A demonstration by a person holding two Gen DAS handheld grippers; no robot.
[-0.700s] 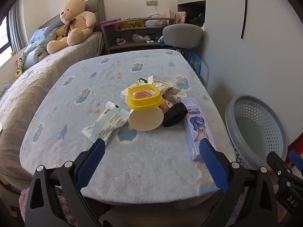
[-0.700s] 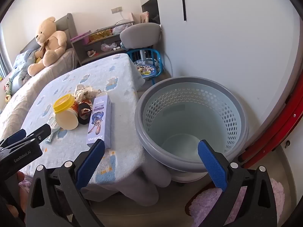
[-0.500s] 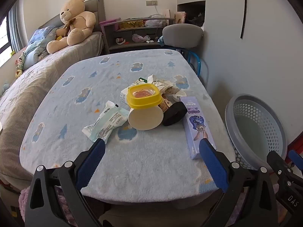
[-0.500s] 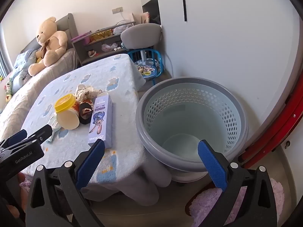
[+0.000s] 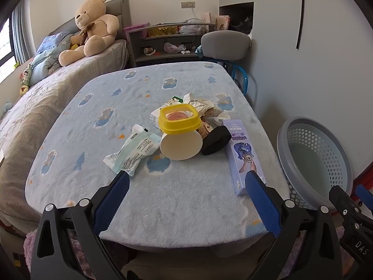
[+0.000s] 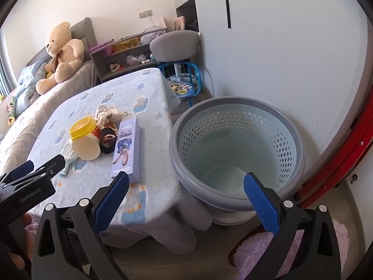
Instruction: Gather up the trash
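The table (image 5: 163,200), covered by a pale blue fleece cloth with printed animal motifs, stands beside a bed (image 5: 35,107) bearing a large teddy bear (image 5: 93,28). On the floor at the table's right edge sits a grey perforated laundry-style basket (image 6: 289,140), nothing visible inside it.

All trash lies clustered near the table's middle-right. Nearest the basket side is a long lavender carton (image 5: 244,154) printed with a cartoon rabbit, lying flat. Just beside it, a cream tub with a yellow lid (image 5: 179,130) lies tipped on its side, base toward the camera. A white-and-green sealed wrapper (image 5: 130,151) lies to the tub's left, touching it. A black round container (image 5: 215,140) leans between tub and carton. Behind these sit crumpled paper (image 5: 202,105) and a small white carton (partly hidden by the tub).

Left gripper (image 5: 186,186) hovers over the near table edge, jaws spread wide, nothing between them. Right gripper (image 6: 185,186) hangs above the gap between table corner and basket, jaws likewise wide apart, holding nothing.
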